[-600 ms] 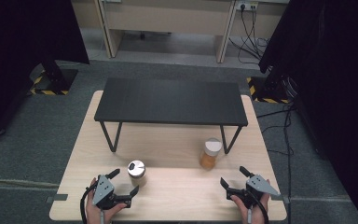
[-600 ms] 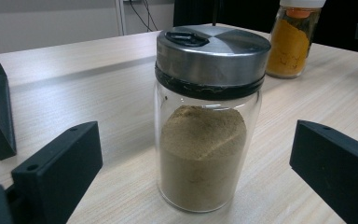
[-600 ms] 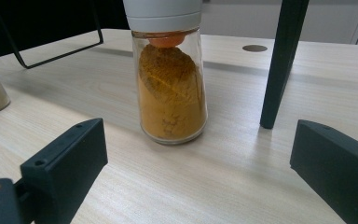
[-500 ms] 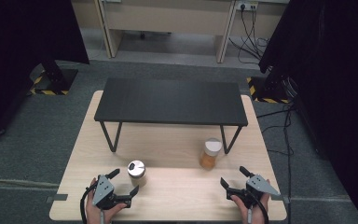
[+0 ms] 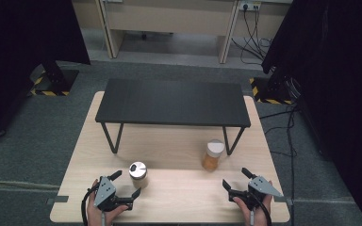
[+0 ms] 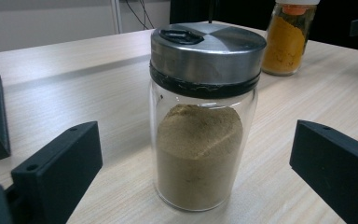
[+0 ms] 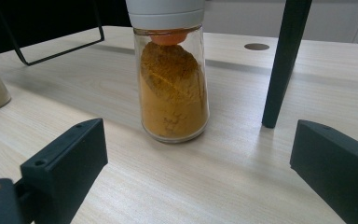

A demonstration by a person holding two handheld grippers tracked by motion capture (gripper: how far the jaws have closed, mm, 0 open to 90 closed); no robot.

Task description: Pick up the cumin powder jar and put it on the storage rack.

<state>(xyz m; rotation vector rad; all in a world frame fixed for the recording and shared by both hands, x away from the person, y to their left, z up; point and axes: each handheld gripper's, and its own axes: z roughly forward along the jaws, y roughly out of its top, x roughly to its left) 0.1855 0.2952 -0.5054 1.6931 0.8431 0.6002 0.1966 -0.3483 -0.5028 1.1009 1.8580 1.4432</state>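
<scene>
A glass jar with a steel lid (image 5: 138, 175) (image 6: 203, 116), half full of tan powder, stands on the wooden table (image 5: 179, 141) near its front left. My left gripper (image 5: 126, 183) (image 6: 191, 177) is open just in front of it, its jaws wide on either side without touching. A second jar with a white cap (image 5: 212, 155) (image 7: 173, 74) holds orange powder and stands upright by the shelf's right leg. My right gripper (image 5: 236, 178) (image 7: 200, 177) is open a short way in front of that jar, apart from it.
A low black shelf (image 5: 172, 102) on thin metal legs spans the back half of the table; one leg (image 7: 282, 60) stands close to the right of the orange jar. Dark curtains flank the scene, and cables lie on the grey floor at right.
</scene>
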